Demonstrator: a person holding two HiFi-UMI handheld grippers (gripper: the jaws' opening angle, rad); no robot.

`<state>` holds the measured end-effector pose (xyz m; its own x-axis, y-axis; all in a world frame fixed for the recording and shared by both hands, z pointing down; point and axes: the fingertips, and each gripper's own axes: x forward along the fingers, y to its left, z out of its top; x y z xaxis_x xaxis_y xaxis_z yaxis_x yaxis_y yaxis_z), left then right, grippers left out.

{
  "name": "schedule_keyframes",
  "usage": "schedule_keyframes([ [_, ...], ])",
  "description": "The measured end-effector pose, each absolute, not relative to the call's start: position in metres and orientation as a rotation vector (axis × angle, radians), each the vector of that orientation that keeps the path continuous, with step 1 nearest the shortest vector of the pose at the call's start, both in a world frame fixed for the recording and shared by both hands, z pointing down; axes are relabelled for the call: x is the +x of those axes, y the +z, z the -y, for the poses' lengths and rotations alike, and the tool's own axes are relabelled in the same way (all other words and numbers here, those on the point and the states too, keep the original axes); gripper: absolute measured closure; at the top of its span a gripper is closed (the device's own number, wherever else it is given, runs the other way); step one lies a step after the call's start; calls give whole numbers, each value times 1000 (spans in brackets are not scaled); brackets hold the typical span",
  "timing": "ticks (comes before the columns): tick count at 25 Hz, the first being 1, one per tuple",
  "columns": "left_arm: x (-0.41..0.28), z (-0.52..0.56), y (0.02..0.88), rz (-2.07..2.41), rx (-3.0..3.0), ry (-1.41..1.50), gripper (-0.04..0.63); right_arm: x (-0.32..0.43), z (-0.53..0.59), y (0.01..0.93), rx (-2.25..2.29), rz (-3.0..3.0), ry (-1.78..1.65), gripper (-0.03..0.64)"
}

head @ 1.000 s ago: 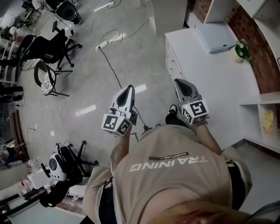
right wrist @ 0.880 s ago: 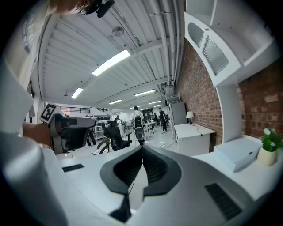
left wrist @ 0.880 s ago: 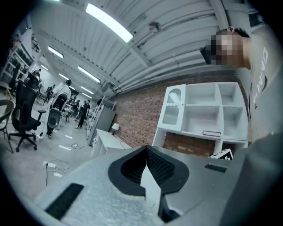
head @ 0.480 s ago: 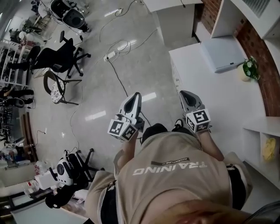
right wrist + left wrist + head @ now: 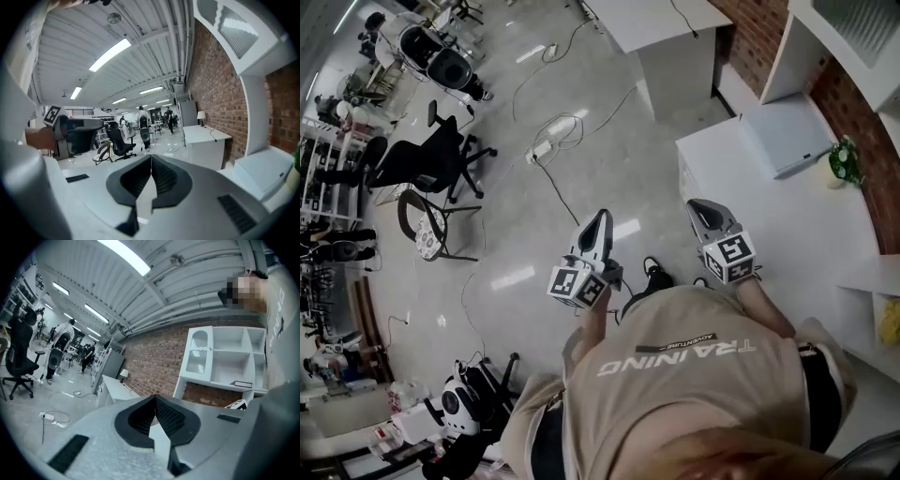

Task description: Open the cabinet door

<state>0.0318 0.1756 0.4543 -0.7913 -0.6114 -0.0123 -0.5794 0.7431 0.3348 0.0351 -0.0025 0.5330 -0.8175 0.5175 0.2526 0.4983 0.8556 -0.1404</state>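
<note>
Since a second ago we have carried both tools forward over the floor point(image 5: 516, 225), alongside the white bench point(image 5: 787, 220). The left hand-held gripper point(image 5: 602, 215) and the right hand-held gripper point(image 5: 695, 203) are both closed tight and empty. Farther off, against the brick wall point(image 5: 154, 362), the cabinet door point(image 5: 198, 352) looks closed, well apart from both.

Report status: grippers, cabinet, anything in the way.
Both shut, empty: left gripper, right gripper. No contact with white cabinet, beside right gripper. Loose cable on floor by left gripper.
</note>
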Motion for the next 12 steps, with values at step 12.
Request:
schedule_keyframes([
  [12, -26, -252, 485, 2834, 974, -549, 588, -43, -80, 507, -745, 2826, -1, 603],
])
